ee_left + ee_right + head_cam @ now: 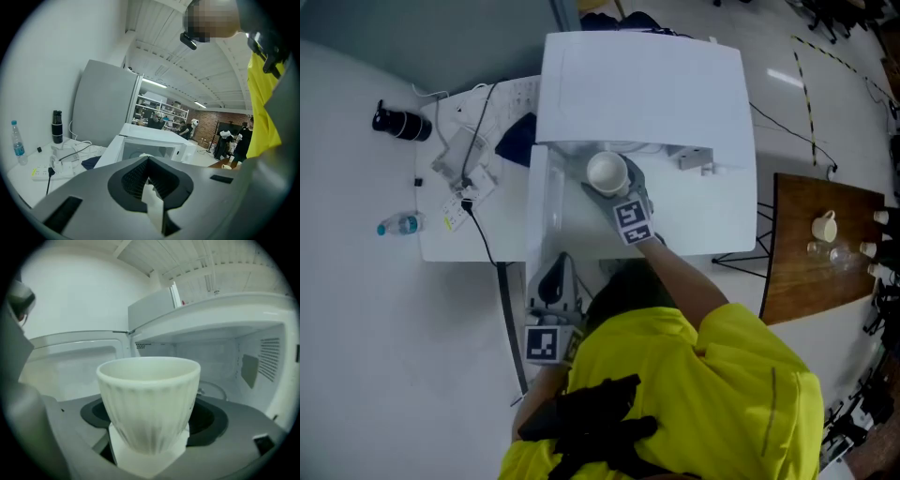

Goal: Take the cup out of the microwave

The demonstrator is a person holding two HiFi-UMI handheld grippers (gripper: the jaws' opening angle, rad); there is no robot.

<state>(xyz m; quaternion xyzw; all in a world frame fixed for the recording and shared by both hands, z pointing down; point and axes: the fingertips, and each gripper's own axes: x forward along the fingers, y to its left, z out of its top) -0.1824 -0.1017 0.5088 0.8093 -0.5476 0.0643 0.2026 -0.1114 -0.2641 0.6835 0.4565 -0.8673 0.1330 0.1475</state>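
A white ribbed cup point(607, 173) point(149, 399) stands upright between the jaws of my right gripper point(617, 190) point(149, 437), which is shut on its lower part. Cup and gripper hang just in front of the open cavity point(225, 357) of the white microwave point(642, 84) point(154, 143). The microwave's door point(542, 211) point(70, 357) is swung open to the left. My left gripper point(555, 281) point(151, 190) is held low by the door's outer edge, shut with nothing in it, and points towards the microwave.
Left of the microwave, the white table point(441, 244) carries a water bottle point(398, 225) point(18, 143), a black flask point(401, 123) point(56, 126), cables with a power strip point(464, 164) and a dark cloth point(517, 139). A wooden table point(806, 281) with a white mug point(825, 226) stands at the right.
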